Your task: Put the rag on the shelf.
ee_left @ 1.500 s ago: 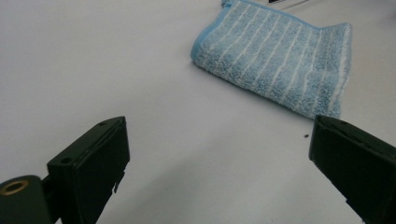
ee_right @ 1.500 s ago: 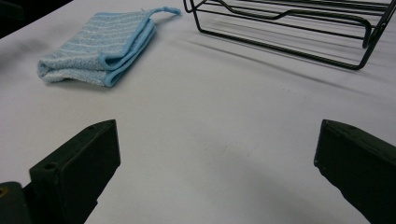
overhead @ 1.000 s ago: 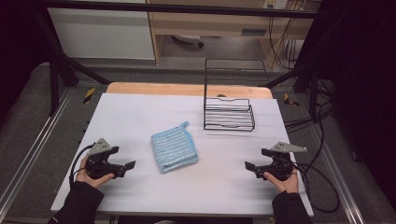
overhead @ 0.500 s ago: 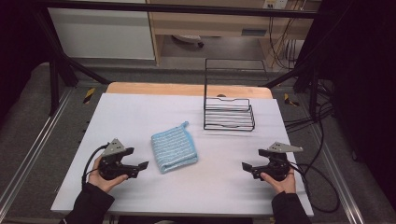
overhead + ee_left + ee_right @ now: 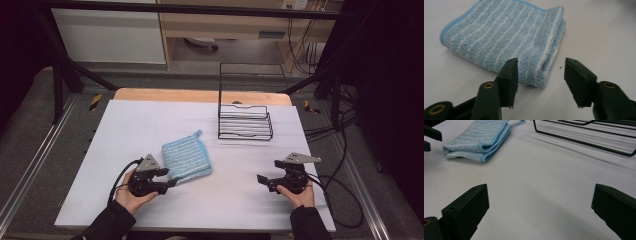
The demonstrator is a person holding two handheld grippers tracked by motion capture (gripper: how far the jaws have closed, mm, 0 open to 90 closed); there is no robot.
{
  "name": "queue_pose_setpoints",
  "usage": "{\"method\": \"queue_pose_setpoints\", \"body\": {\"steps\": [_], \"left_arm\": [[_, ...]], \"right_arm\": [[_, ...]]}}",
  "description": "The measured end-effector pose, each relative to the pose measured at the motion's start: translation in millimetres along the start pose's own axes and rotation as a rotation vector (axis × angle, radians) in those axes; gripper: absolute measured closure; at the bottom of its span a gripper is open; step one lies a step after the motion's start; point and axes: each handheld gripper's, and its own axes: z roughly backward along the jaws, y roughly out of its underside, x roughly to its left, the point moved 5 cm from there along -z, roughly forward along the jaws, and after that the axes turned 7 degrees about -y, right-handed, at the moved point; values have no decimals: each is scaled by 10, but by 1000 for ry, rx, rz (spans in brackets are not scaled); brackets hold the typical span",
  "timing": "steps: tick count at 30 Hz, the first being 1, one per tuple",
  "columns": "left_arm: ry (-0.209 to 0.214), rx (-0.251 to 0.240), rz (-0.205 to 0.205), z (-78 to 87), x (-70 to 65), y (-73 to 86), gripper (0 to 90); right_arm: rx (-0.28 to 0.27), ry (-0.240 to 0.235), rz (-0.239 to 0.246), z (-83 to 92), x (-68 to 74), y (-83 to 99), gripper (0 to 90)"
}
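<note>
A folded blue towel with white stripes point(image 5: 186, 159) lies left of the table's middle. My left gripper point(image 5: 170, 181) has come up to the towel's near left corner. In the left gripper view my left gripper point(image 5: 540, 65) has that corner of the towel point(image 5: 499, 37) between its jaws, which stand apart from it on both sides. These jaws have just been closing. My right gripper point(image 5: 260, 179) rests at the front right, pointing left, well clear of the towel. In the right gripper view my right gripper point(image 5: 540, 195) is wide open over bare table, with the towel point(image 5: 476, 142) far off.
A black wire rack point(image 5: 245, 127) stands behind the middle, to the right; its base wires point(image 5: 586, 135) cross the top of the right gripper view. The white table sheet point(image 5: 150, 120) ends at a wooden strip in the back. Cables trail off the right edge.
My left gripper has moved right across the table up to the towel's corner, and its jaws have narrowed. The right gripper has stayed put.
</note>
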Motion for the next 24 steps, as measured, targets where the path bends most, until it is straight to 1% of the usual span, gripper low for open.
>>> {"method": "queue_pose_setpoints", "body": {"steps": [1,3,6,10,11,12,14,17,20,21,24], "left_arm": [[-1,4,-6,-27,-13,-3,535],[-9,16,-11,-87,-35,-3,573],[-19,36,-19,-169,-51,11,605],[-31,60,-30,-242,-69,35,625],[-34,65,-33,-258,-69,39,649],[-37,69,-32,-268,-71,40,649],[-53,76,-35,-288,-76,39,708],[-70,84,-38,-307,-74,39,763],[-73,88,-38,-312,-75,35,790],[-75,90,-39,-311,-76,32,827],[-72,95,-44,-303,-76,22,848]], "right_arm": [[1,0,1,-7,2,2,21],[4,1,3,-11,0,4,21],[4,-1,1,-16,8,4,22],[4,-2,0,-21,14,0,22],[6,-2,5,-26,14,-1,22],[6,-2,5,-26,14,-1,22],[9,-4,7,-36,24,-4,23],[9,-4,9,-48,29,-9,23],[11,-7,11,-53,37,-12,24],[10,-11,11,-61,49,-17,28],[11,-15,18,-75,66,-24,34]]}}
